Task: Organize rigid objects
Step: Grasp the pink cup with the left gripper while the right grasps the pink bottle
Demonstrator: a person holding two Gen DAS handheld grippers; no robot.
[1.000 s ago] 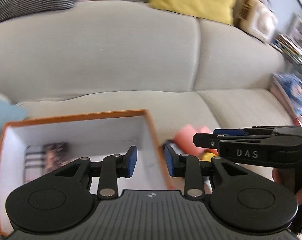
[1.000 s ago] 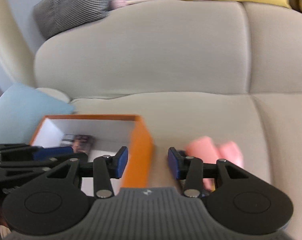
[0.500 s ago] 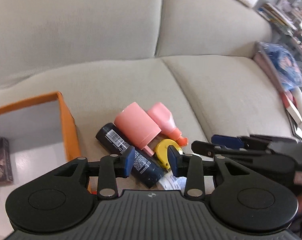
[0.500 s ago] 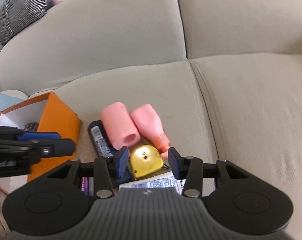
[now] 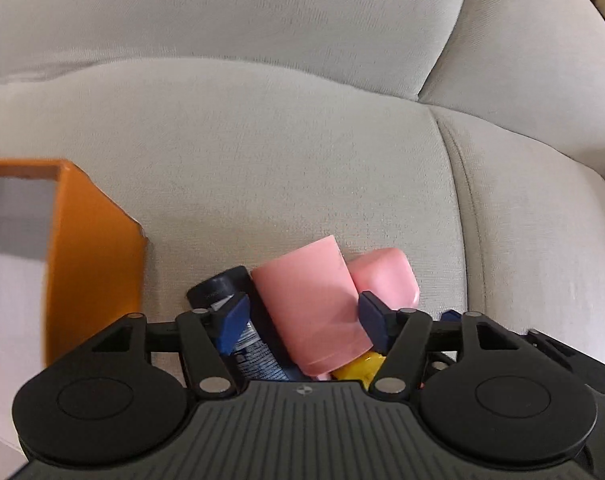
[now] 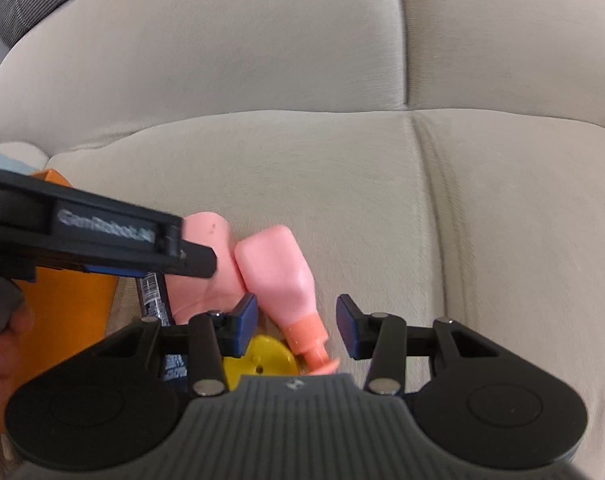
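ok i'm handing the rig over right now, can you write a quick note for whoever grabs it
Left tool: open, empty, its fingers either side of the pink cup; not closed on it.
Right tool: open, empty, around the neck of the pink bottle with the orange cap.
Pile on the sofa seat: cup, bottle, dark tube and yellow disc, all touching, just right of the orange box.
Done: one dark item shows inside the box at the frame edge.
Left: all four pile items are outside the box; probably close on the cup and bottle first.
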